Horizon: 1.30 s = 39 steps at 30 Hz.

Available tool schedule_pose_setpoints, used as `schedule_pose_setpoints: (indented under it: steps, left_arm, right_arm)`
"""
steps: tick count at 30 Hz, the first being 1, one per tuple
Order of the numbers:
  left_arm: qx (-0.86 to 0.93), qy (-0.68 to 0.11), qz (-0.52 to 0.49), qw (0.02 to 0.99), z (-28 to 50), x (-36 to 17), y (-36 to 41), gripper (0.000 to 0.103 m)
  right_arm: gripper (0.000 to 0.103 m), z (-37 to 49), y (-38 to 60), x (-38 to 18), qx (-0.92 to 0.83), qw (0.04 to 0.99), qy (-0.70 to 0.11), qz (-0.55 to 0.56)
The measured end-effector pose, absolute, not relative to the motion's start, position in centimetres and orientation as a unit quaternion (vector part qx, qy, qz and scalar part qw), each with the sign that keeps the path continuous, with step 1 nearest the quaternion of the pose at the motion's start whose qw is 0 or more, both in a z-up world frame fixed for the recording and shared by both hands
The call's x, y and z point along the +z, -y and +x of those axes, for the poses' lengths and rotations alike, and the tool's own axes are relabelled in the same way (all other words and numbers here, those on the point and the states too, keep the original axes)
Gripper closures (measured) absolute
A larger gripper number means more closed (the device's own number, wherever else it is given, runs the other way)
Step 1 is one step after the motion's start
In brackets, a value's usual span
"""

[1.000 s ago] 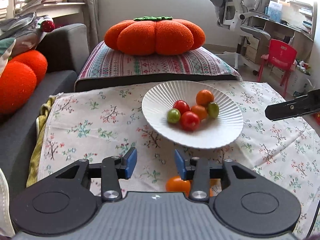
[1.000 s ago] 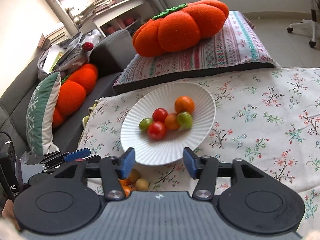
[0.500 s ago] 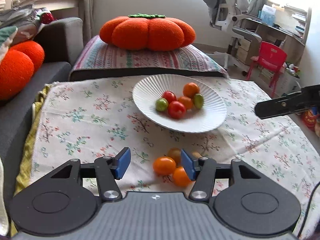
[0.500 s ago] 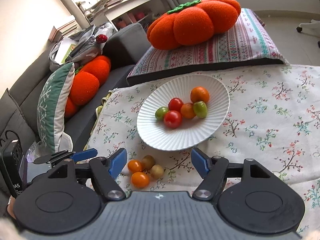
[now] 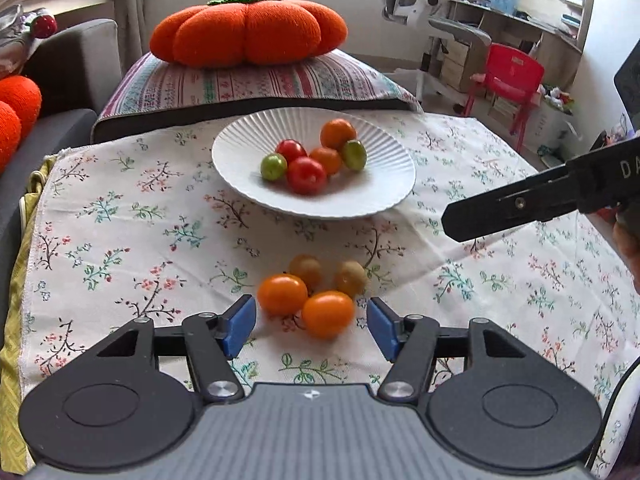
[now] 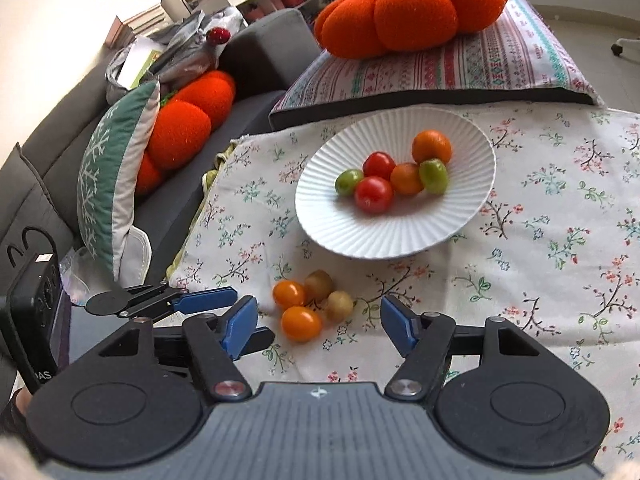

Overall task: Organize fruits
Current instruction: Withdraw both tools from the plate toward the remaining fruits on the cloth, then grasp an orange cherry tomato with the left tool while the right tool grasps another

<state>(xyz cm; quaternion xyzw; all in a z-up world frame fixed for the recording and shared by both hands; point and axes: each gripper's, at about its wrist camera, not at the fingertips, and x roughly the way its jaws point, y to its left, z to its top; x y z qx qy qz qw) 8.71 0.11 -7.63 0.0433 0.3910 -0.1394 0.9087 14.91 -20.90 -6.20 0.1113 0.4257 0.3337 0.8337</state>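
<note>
A: Item one?
B: White ribbed round plate (image 5: pixel 248 184) on the floral-cloth tabletop (image 5: pixel 120 216), holding six small tomatoes (image 5: pixel 306 174).

A: Loose stock?
B: Four small orange and brownish tomatoes (image 5: pixel 327 313), clustered near the plate.

A: Tools?
B: Left gripper (image 5: pixel 311 323) fingers spread, empty, just before the cluster; right gripper (image 6: pixel 318 325) likewise.

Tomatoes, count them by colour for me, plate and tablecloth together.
Red tomatoes: 2, on the white plate
Green tomatoes: 2, on the plate
Orange tomatoes: 4, two on the plate, two on the tablecloth
Brownish tomatoes: 2, on the tablecloth
Total: 10
</note>
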Motion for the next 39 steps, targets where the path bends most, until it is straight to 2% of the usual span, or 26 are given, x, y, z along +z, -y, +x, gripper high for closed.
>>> schedule_pose_setpoints:
  steps: [17,23,25,32,36,39]
  left_arm:
    - [-0.109,-0.4,-0.027,0.91,10.5,-8.4,-3.1,0.056]
    - [-0.124,-0.401,-0.052,0.906,11.3,-9.2,-3.0,0.057]
    - [-0.126,-0.405,-0.051,0.904,11.6,-9.5,-2.8,0.061]
    - [-0.128,-0.401,-0.051,0.906,12.4,-10.0,-2.5,0.061]
    - [-0.13,-0.402,-0.048,0.905,12.6,-10.3,-2.3,0.07]
    - [-0.127,-0.406,-0.048,0.904,12.8,-10.5,-2.4,0.075]
  right_arm:
    - [0.049,14.5,18.1,-8.9,0.36,0.819,-0.441,0.069]
    - [0.051,13.9,15.8,-10.5,0.37,0.818,-0.439,0.031]
    - [0.051,13.7,15.2,-10.8,0.367,0.823,-0.432,0.023]
    - [0.051,14.1,14.1,-11.5,0.345,0.845,-0.408,0.01]
    - [0.052,14.3,13.6,-12.0,0.341,0.852,-0.398,0.014]
    - [0.058,14.2,12.7,-12.5,0.338,0.851,-0.402,-0.008]
